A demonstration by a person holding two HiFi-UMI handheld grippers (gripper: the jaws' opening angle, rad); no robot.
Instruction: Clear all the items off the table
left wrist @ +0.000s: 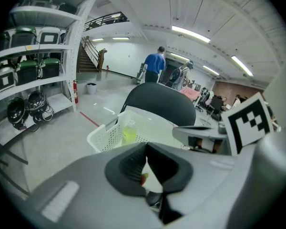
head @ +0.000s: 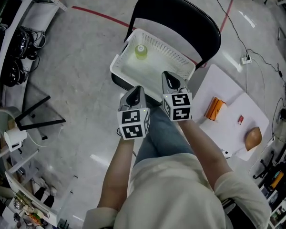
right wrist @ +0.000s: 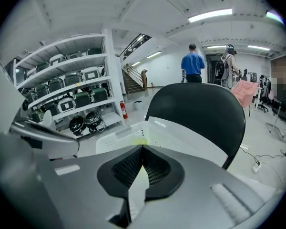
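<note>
A white basket (head: 115,64) stands on a black chair (head: 181,18) and holds a yellow-green bottle (head: 141,51). Both grippers hover side by side over the basket's near edge. My left gripper (head: 136,90) is shut, and the left gripper view shows its pads (left wrist: 133,163) pressed together with the basket (left wrist: 107,135) and bottle (left wrist: 129,132) beyond. My right gripper (head: 169,76) is shut too, with nothing between its pads (right wrist: 155,168). On the white table (head: 224,128) to the right lie an orange packet (head: 214,109), a small red item (head: 240,119) and a brown rounded item (head: 253,138).
Metal shelves (right wrist: 71,94) with gear line the left side. Cables and a socket strip (head: 246,59) lie on the floor beyond the table. Two people (right wrist: 193,66) stand far off in the hall. Red tape (head: 100,14) marks the floor behind the chair.
</note>
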